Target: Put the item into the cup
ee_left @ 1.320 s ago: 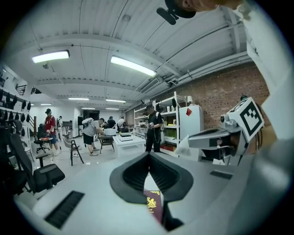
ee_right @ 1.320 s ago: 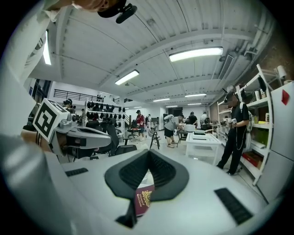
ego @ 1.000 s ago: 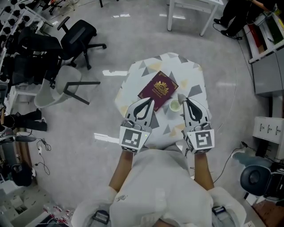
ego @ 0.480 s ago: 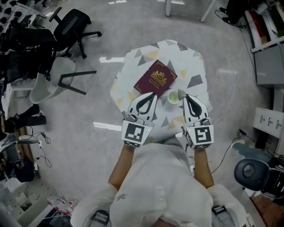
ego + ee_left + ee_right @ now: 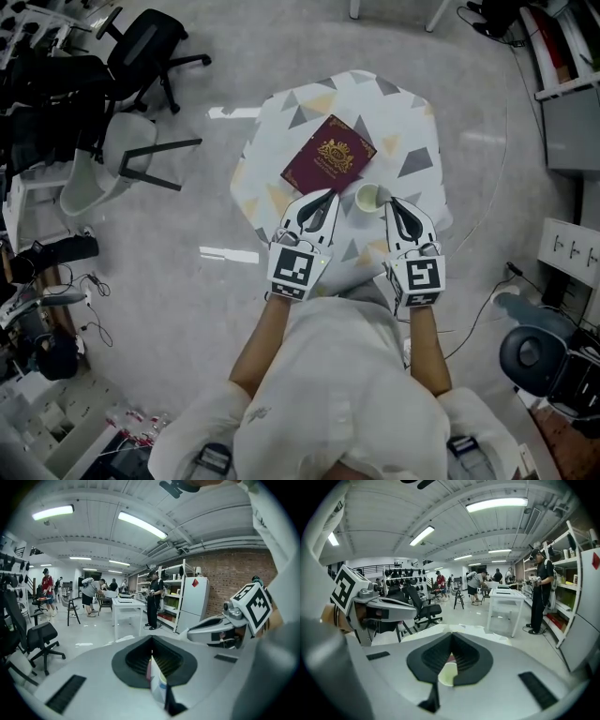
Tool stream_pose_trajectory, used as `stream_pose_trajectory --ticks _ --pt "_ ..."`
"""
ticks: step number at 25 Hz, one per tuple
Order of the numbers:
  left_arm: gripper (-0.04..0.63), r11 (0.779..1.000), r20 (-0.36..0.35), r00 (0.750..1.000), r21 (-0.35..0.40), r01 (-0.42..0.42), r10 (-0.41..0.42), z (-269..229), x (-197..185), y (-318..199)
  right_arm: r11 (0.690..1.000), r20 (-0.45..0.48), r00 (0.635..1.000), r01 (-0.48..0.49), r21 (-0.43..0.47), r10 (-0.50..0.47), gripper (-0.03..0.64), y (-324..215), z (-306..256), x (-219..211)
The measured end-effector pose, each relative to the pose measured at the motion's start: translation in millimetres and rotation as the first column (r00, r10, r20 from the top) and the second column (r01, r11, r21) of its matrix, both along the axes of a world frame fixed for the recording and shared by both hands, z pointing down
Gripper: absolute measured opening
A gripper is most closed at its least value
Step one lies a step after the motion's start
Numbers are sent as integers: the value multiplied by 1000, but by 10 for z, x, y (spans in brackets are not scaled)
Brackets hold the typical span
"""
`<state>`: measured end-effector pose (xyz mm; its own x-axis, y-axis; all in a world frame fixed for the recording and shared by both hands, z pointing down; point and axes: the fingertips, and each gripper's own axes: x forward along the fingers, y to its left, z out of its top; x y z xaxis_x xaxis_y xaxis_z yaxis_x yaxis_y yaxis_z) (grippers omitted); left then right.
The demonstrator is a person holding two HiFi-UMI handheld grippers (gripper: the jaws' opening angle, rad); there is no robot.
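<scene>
— Grey floor all around, and one small table with a triangle-pattern cloth. What lies on it?

— A dark red booklet. The left gripper has its tip just beside the booklet's near corner, jaws pressed together. The right gripper also has its jaws together. The cup stands between both tips, nearer the right one.

Clear from above over cup; hemmed at 9 o'clock by left claw, at 3 o'clock by right claw; booklet at 11 o'clock.
</scene>
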<state>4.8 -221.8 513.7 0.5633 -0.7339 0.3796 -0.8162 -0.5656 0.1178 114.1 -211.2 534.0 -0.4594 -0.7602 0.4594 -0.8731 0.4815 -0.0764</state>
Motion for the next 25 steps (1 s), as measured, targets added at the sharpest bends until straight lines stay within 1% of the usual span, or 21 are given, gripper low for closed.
stream_pose_trajectory --ticks 3,7,12,25 --pt "14 1000 1 1000 -28 -3 3 138 29 6 999 -5 1000 2 -42 -2 6 36 170 -5" --pt "14 998 9 1000 -53 -27 27 293 101 17 997 -11 1000 5 -77 -6 6 50 329 -6" --pt "14 995 13 999 -89 -48 49 483 168 37 989 7 1000 4 -145 -3 6 77 552 -13" --pt "14 980 35 994 -176 -95 103 971 302 136 972 -12 999 28 -232 -31 6 144 994 -31"
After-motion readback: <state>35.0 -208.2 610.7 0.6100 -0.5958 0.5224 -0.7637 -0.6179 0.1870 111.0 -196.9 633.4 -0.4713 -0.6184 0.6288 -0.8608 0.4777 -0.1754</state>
